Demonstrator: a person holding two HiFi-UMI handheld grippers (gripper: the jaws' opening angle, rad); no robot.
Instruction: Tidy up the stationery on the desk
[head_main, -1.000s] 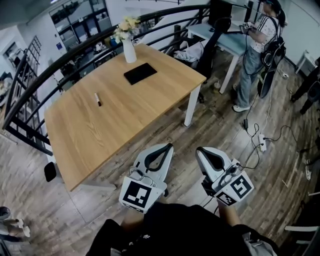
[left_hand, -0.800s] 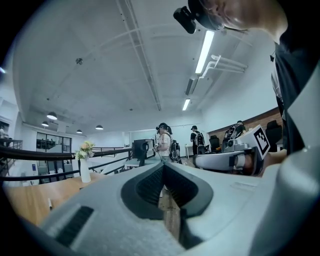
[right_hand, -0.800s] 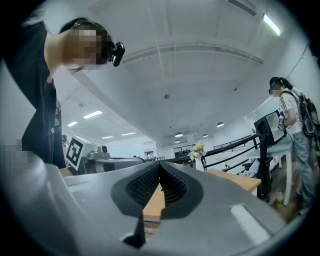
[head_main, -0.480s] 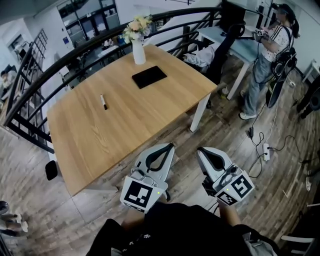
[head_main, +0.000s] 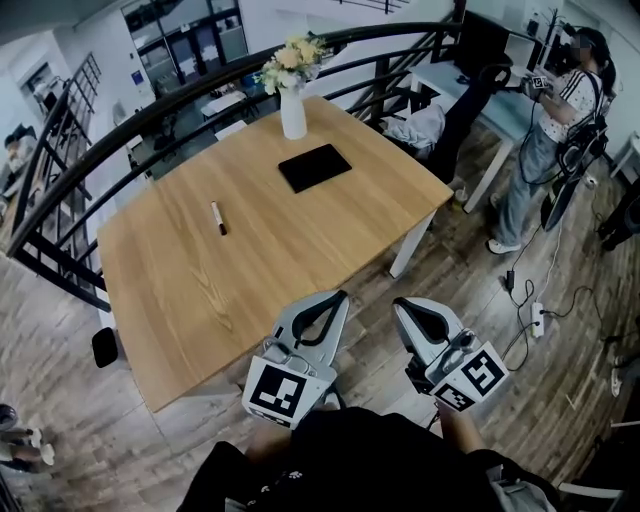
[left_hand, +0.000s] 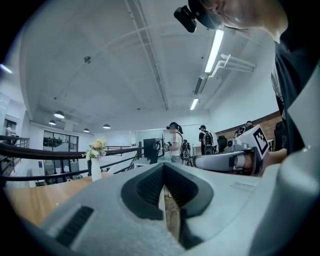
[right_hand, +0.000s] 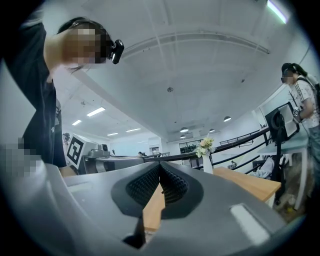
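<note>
Compared with one second ago, the desk (head_main: 250, 290) appears larger and more to the right in the head view, so the person is walking toward it, while both grippers keep the same place in front of the body. The left gripper (head_main: 337, 294) has its jaws pressed together with nothing between them, and the right gripper (head_main: 401, 300) is pressed together and empty too.

On the desk, a pen (head_main: 217, 218) lies near the left edge, well apart from the grippers. A flat black notebook (head_main: 314, 167) lies toward the far corner, just in front of a vase (head_main: 293, 112) with flowers.

The step in hand seems to be the approach; no tidying has begun. The next move probably calls for coming up to the near edge, spreading one gripper's jaws, and reaching across to the pen.
</note>
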